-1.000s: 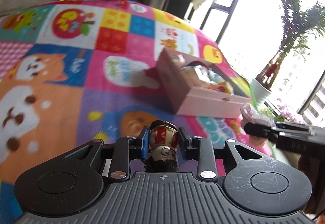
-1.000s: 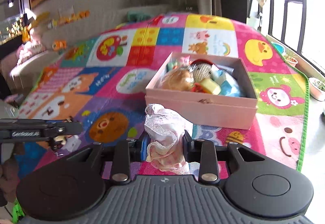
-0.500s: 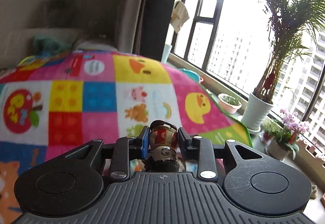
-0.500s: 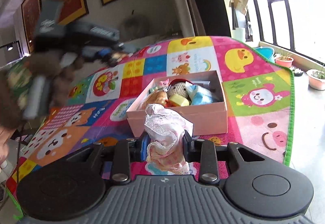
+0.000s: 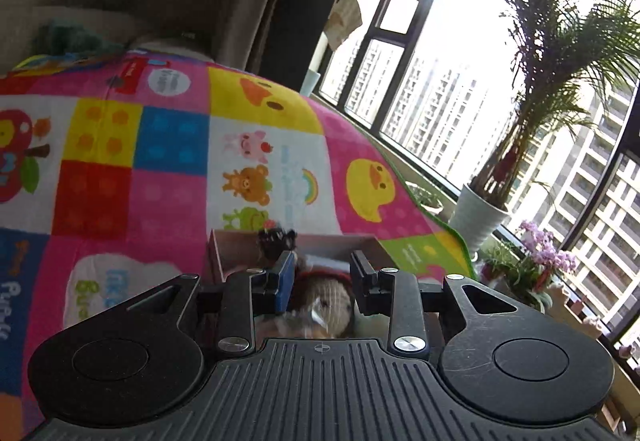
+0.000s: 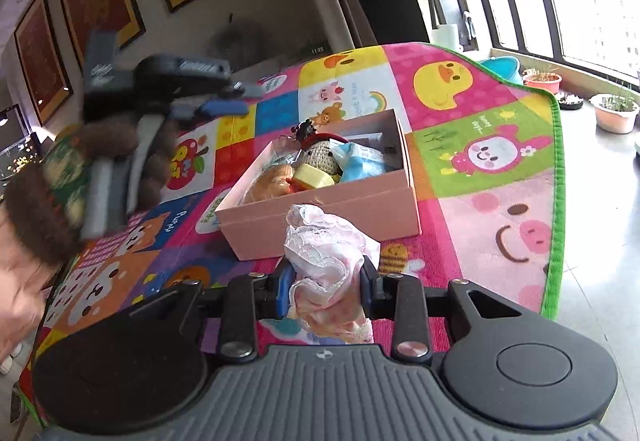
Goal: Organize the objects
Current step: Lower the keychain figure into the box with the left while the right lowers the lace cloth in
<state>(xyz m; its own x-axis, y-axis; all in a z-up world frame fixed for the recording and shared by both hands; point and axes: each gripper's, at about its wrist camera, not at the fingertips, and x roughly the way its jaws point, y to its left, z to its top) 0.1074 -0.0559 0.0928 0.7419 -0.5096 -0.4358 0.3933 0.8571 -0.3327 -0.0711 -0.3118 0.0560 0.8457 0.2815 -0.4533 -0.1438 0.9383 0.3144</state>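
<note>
Frilly cloth [image 6: 326, 265] (right view only) sits pinched between right fingers [image 6: 285, 287].

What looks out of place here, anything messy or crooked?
The pink box sits askew to the play mat's squares, its toys heaped loosely. A crumpled lacy cloth is outside it, clamped in the right gripper.

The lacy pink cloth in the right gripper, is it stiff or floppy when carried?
Probably floppy: the lacy pink cloth bunches and droops between the fingers. It looks light, and the lace might snag on the pink box edge.
</note>
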